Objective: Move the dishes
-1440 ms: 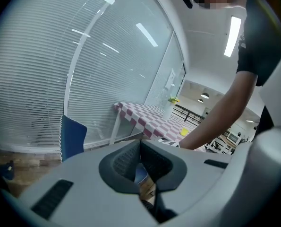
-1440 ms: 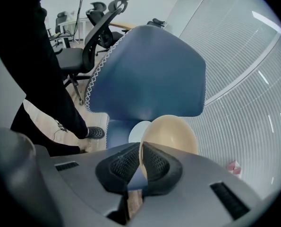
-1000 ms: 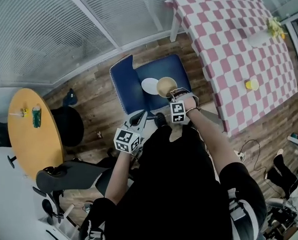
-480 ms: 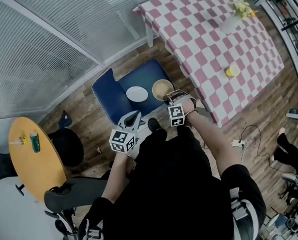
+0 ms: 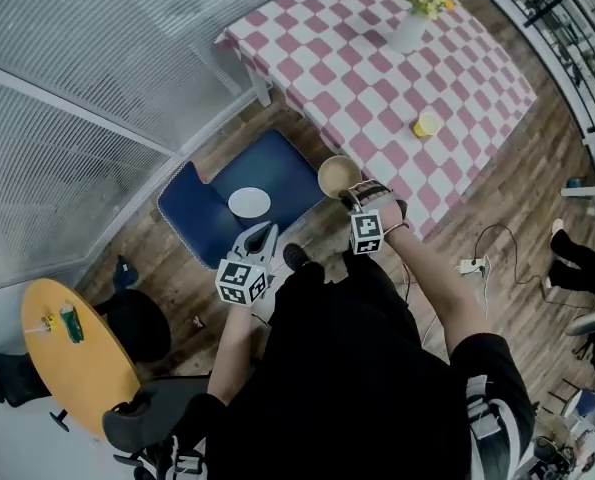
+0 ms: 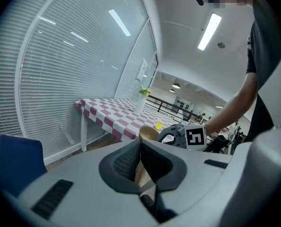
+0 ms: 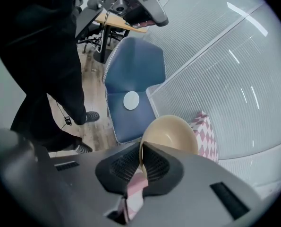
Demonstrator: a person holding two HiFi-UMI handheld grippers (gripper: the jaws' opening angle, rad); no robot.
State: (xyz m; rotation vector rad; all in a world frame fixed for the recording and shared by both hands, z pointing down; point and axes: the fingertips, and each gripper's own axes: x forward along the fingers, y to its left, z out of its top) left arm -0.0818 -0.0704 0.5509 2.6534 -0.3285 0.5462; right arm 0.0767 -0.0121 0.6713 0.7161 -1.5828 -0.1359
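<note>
Head view, left to right. Left gripper (image 5: pixel 260 238): jaws pressed together, nothing between, pointing far toward blue chair (image 5: pixel 202 220). White plate (image 5: pixel 249 203) flat on chair seat, just beyond left gripper tips; left hand nearer to it. Tan bowl (image 5: pixel 337 176): off chair, between chair and checked table (image 5: pixel 377 78), rim clamped by right gripper (image 5: pixel 357 200), bowl on far side of jaws. Table lies far-right of bowl, its near edge close; likely set-down spot.
</note>
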